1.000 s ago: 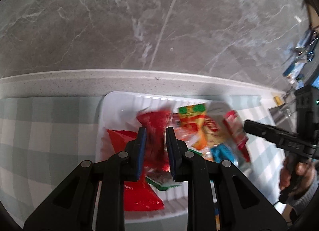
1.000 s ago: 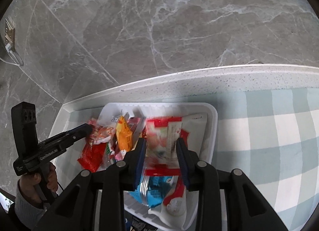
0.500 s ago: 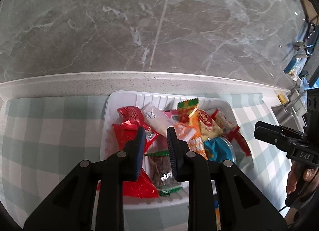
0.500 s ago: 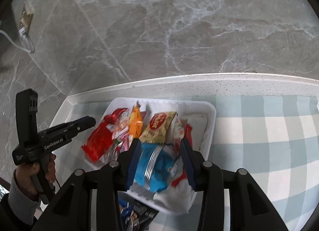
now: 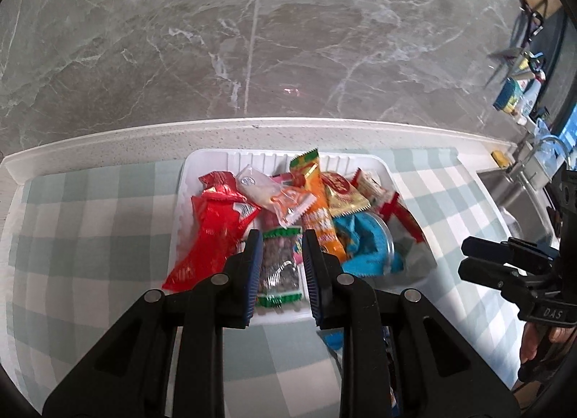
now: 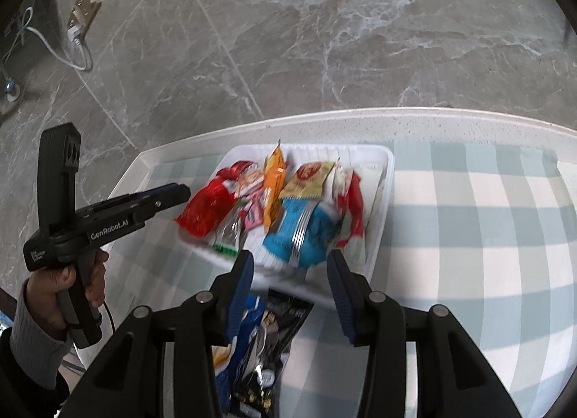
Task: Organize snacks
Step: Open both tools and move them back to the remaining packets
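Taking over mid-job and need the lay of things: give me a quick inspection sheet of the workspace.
Surface: checked cloth on a white counter.
Job's things: white tray heaped with snack packets; red bag at its left, blue packet toward the right.
Clutter: dark and blue packets on the cloth in front of the tray.
Grippers: left gripper and right gripper open, empty.
Cables: white cable from a wall socket.
Surroundings: marble wall, sink and tap far right.

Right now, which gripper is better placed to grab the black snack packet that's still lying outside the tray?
Right. The black packet lies on the cloth just below the open right gripper. The left gripper hovers over the white tray, farther away.
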A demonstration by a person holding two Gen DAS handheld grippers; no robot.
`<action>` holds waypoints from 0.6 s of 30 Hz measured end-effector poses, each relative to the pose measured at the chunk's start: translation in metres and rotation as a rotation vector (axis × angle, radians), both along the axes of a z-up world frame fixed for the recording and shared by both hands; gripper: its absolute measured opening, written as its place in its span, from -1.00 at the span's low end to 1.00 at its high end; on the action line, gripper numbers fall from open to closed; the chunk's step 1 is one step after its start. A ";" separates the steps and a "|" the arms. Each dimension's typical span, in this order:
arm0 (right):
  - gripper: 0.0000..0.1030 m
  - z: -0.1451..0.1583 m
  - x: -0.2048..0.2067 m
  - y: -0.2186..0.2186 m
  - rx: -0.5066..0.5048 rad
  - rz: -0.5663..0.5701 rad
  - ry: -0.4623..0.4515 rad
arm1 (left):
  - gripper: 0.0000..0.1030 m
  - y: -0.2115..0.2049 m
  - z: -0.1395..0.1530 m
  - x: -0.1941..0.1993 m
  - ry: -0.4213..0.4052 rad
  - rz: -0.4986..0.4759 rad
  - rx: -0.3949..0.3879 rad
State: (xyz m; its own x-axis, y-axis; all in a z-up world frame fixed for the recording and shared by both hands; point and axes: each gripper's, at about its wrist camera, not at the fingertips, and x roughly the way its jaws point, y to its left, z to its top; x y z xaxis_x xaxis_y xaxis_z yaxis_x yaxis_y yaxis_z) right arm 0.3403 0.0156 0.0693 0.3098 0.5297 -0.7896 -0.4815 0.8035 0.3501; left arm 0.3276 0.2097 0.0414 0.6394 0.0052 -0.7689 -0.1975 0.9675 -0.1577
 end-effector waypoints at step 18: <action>-0.10 -0.016 -0.055 -0.004 -0.033 0.042 0.048 | -0.58 -0.037 -0.009 -0.048 0.038 -0.073 -0.001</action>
